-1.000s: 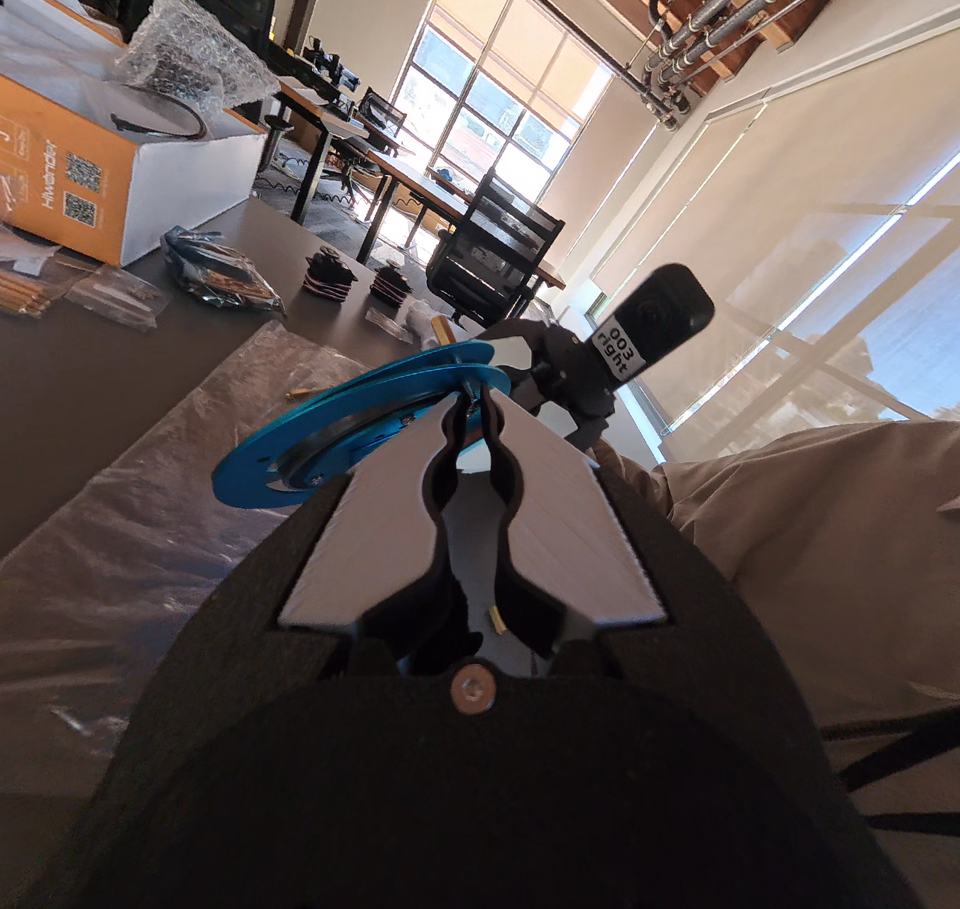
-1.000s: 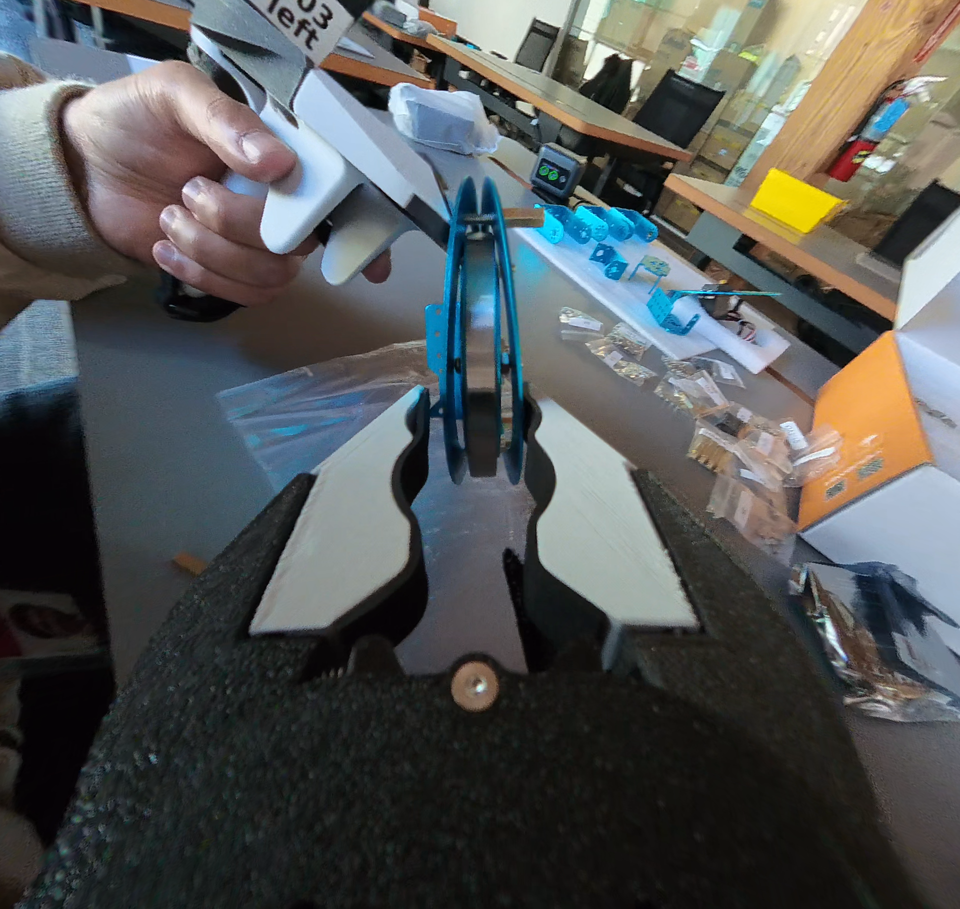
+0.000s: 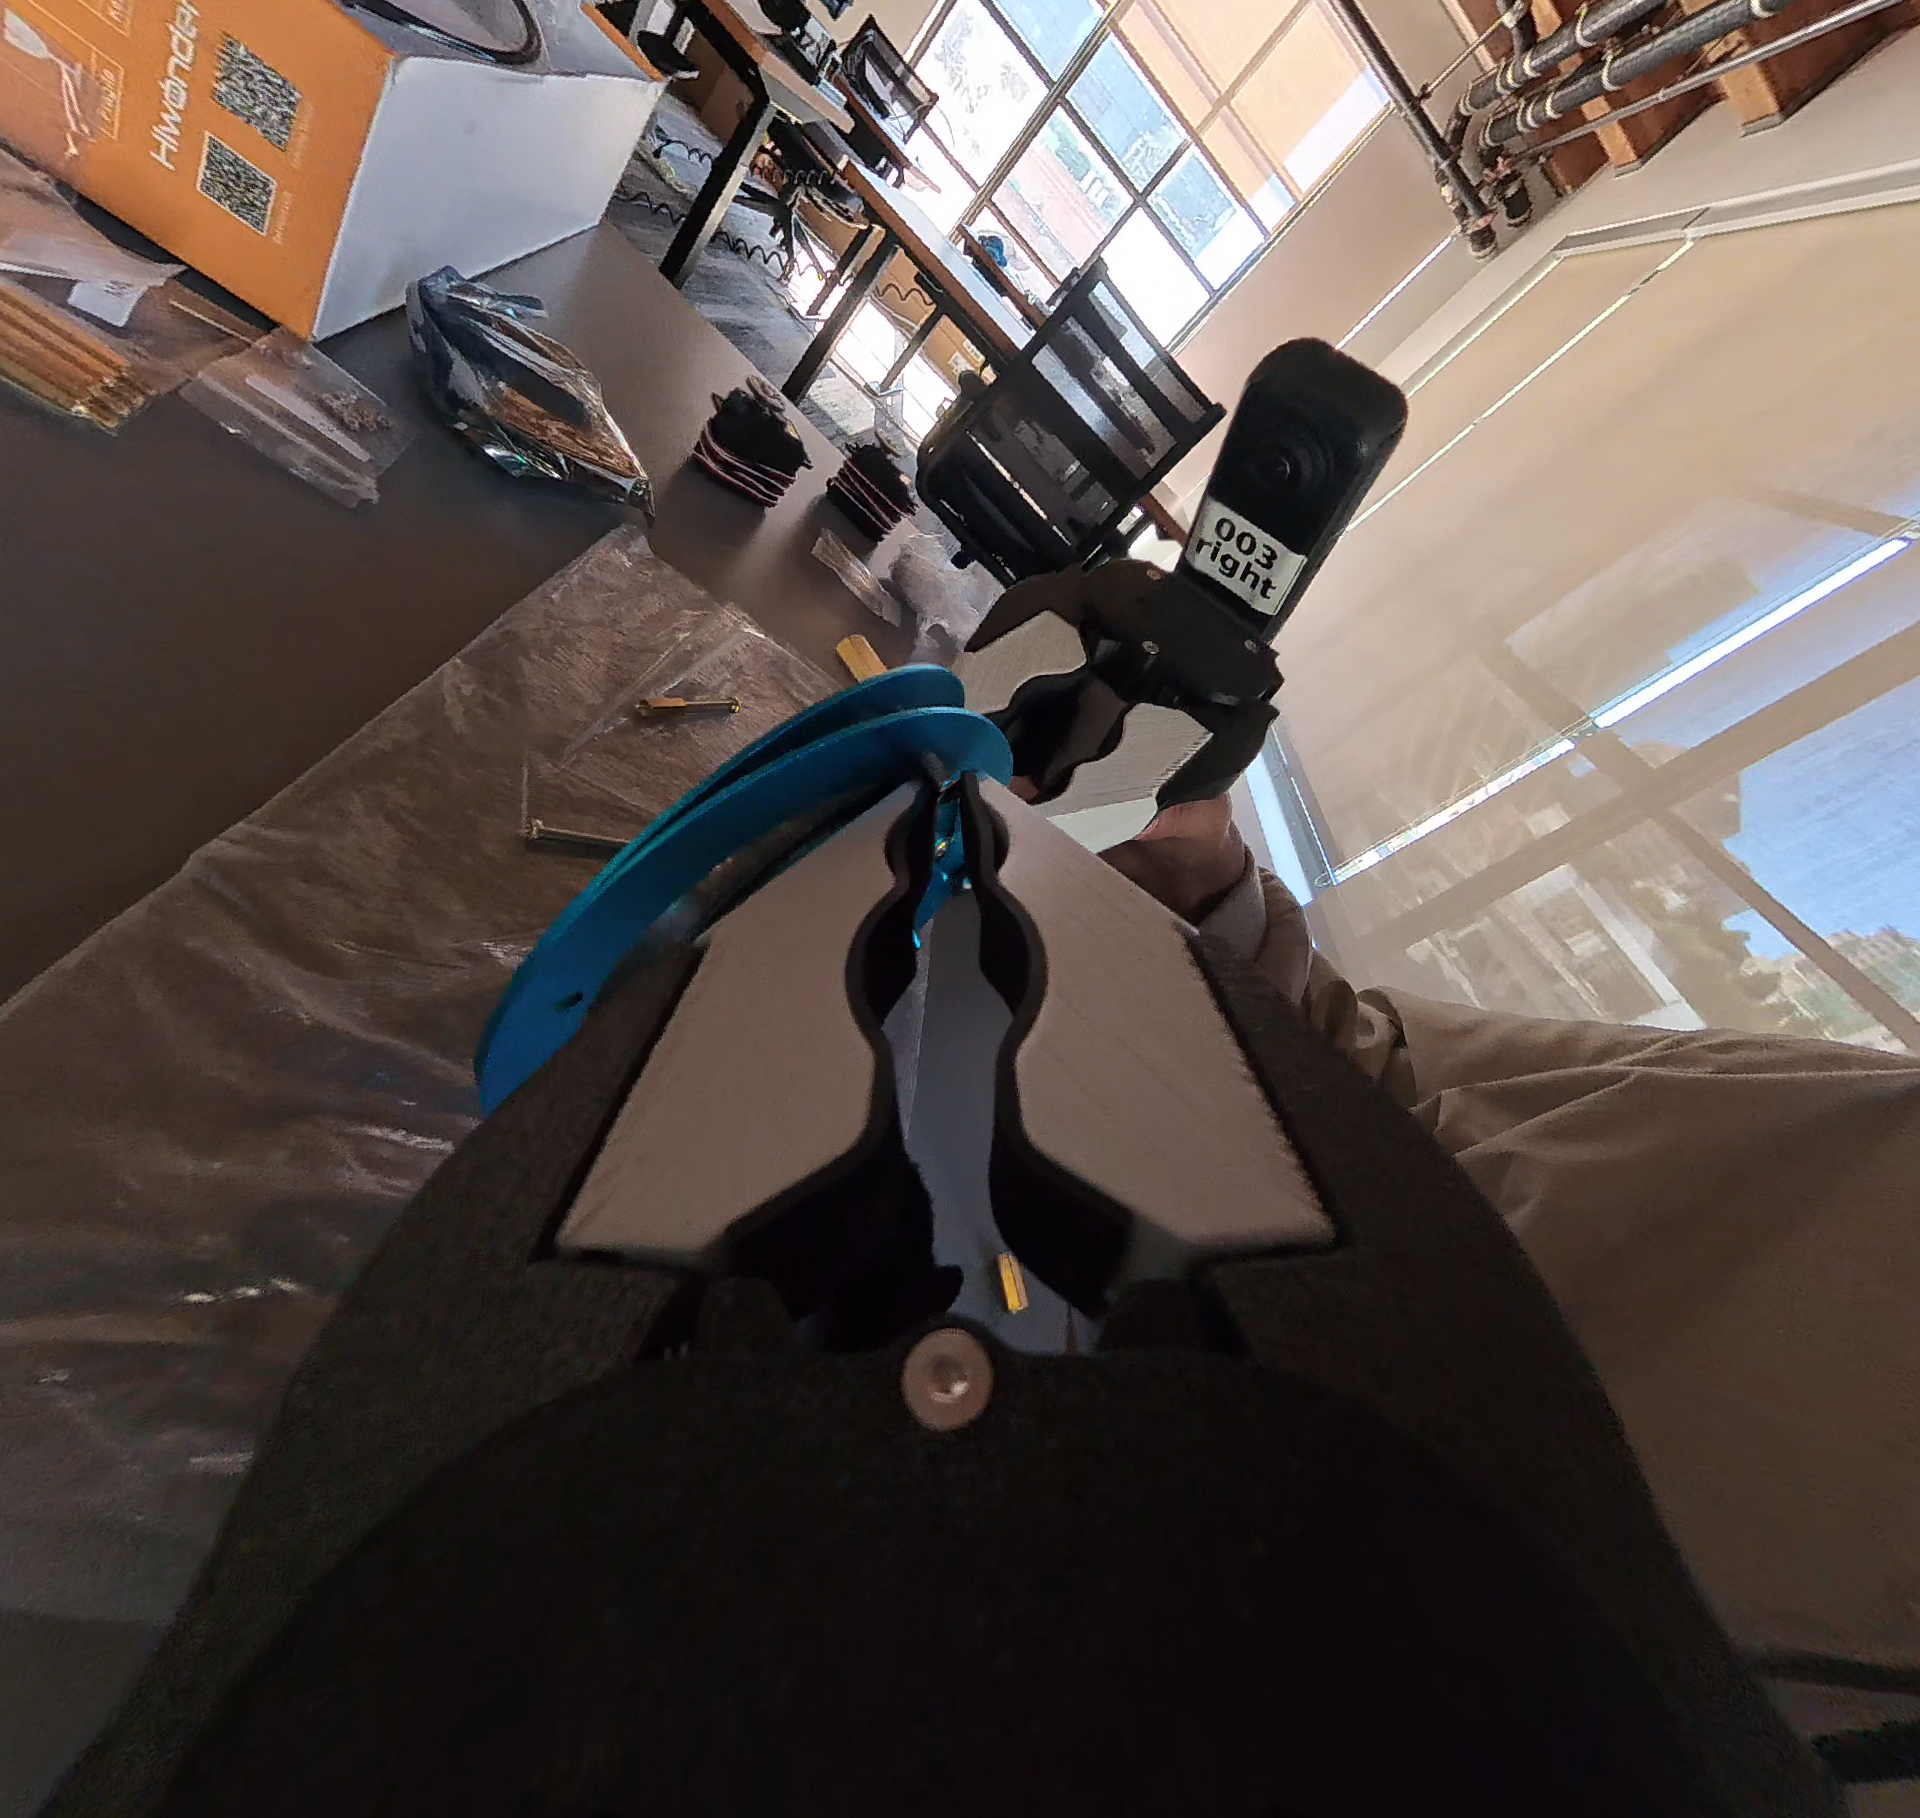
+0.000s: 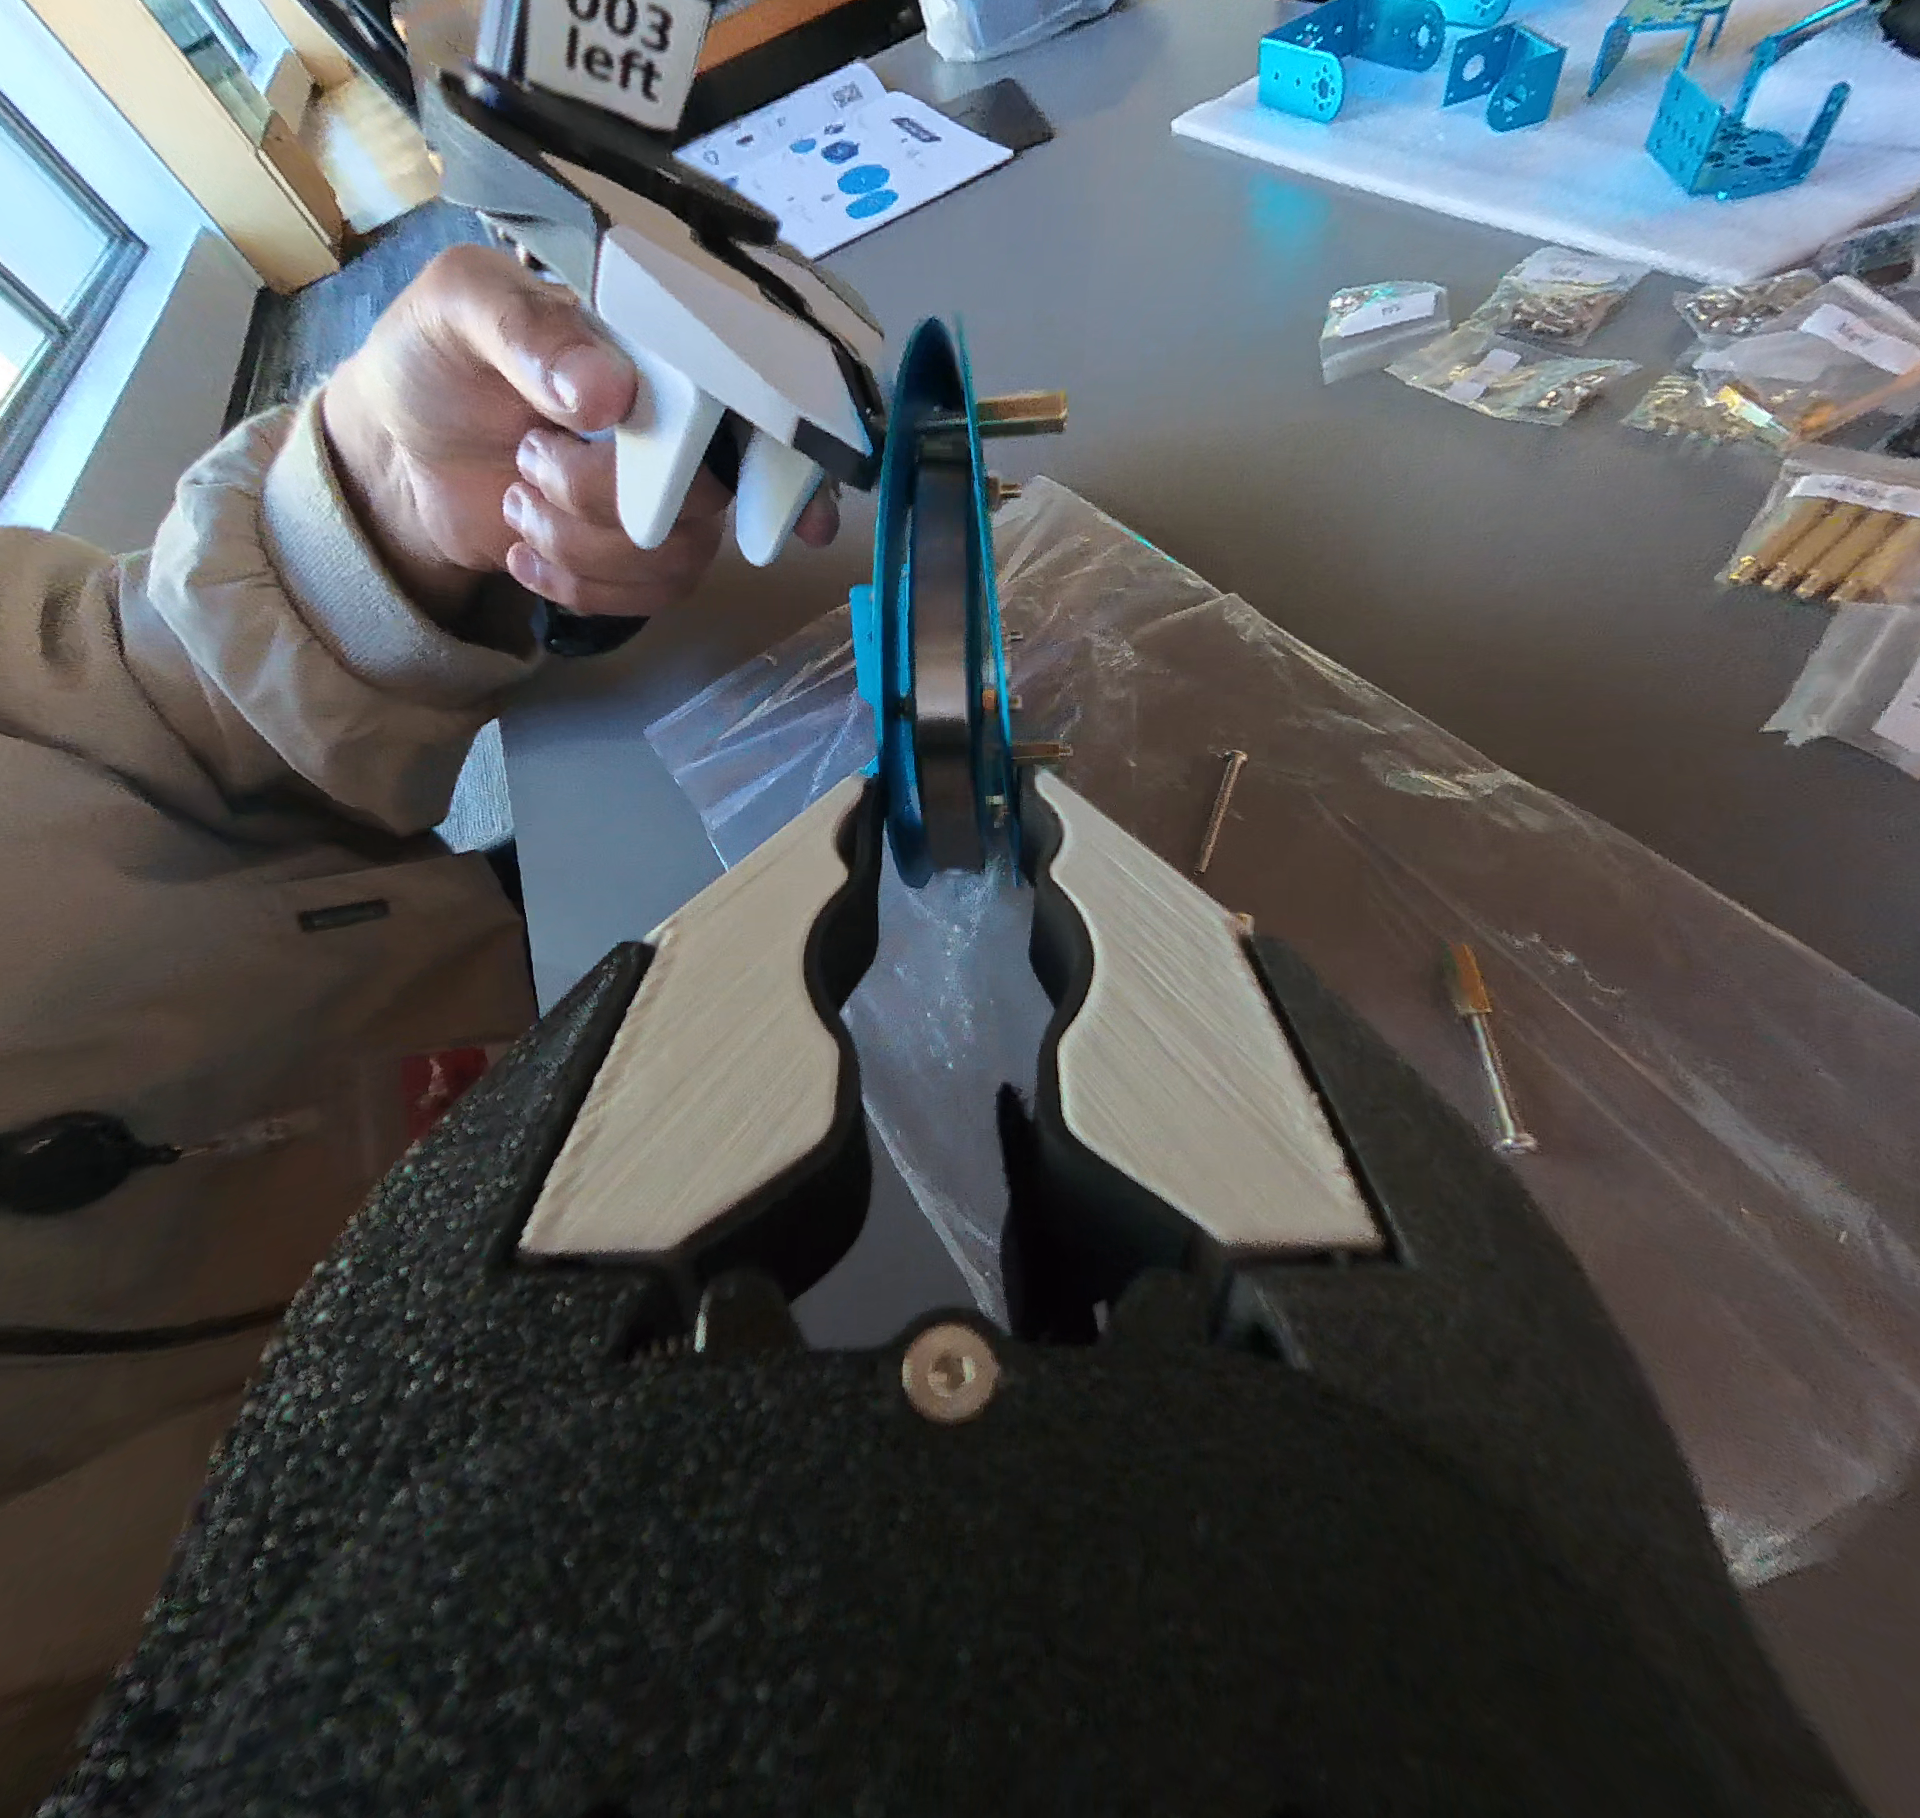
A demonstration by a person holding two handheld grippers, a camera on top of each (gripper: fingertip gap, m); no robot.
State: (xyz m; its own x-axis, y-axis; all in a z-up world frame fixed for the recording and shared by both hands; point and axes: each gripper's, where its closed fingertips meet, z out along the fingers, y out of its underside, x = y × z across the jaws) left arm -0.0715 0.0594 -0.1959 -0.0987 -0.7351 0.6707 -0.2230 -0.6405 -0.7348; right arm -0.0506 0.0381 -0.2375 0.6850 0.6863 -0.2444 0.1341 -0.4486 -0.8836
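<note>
1. Both wrist cameras have tilted since a second ago: the right wrist view now looks down on the grey table (image 4: 1299,397) instead of across the room, and loose screws and a printed sheet have come into sight.
2. Held between the two tools is a blue disc assembly (image 4: 935,605), two thin blue rings on edge with a dark band between them, above a clear plastic sheet (image 4: 1455,937) spread on the table.
3. Clamped on the lower rim of the disc is the right gripper (image 4: 951,833), one finger on each blue face.
4. Nearly closed, the left gripper (image 3: 940,802) pinches a thin edge of the disc at its tips; a hand (image 4: 499,418) squeezes its white trigger.
5. Brass posts (image 4: 1023,412) stick out of the disc's right face.
6. Two long screws (image 4: 1481,1041) lie on the plastic just right of the right gripper.
7. Farther off sit blue metal brackets (image 4: 1714,137) on white foam, small bags of hardware (image 4: 1507,355), and an orange-and-white box (image 3: 260,137).
</note>
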